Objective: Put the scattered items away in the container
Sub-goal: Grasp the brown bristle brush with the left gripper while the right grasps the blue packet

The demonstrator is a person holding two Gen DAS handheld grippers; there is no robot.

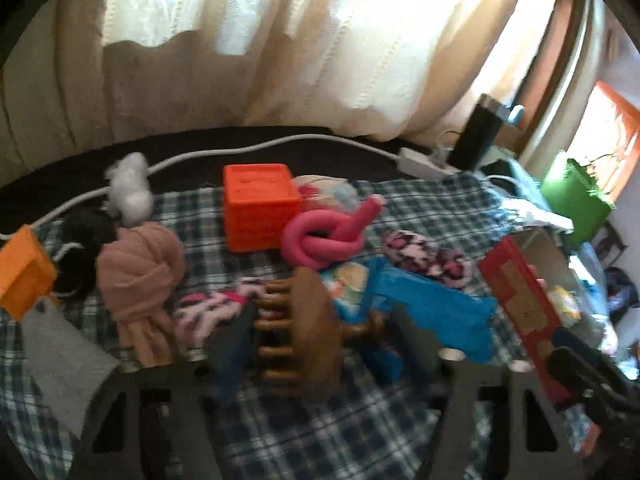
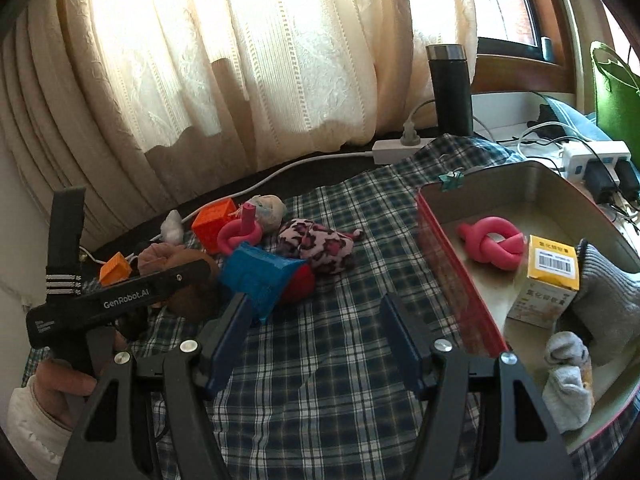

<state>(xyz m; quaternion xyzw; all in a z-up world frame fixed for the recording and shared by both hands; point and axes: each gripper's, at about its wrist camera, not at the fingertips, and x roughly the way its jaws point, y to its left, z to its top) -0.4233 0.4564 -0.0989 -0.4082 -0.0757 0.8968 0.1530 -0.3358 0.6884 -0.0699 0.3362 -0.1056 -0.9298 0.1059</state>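
left-wrist view blurred, grey sock (image 2: 608,304) cut off at edge

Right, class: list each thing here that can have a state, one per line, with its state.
Tin: open, partly filled.
Right tongs: open, empty.
Left tongs: around brush, grip unclear.
Flask: upright, capped.
Strip: one plug in.

Place: a lived-in room at home, by a window.
Window side: cream curtains (image 2: 248,60) hang to a sill with a wooden frame (image 2: 516,62).
Surface: a checked cloth (image 2: 320,320) covered with socks, toys and a tin.
Clutter: power strips (image 2: 394,150), chargers, a dark flask (image 2: 450,88).
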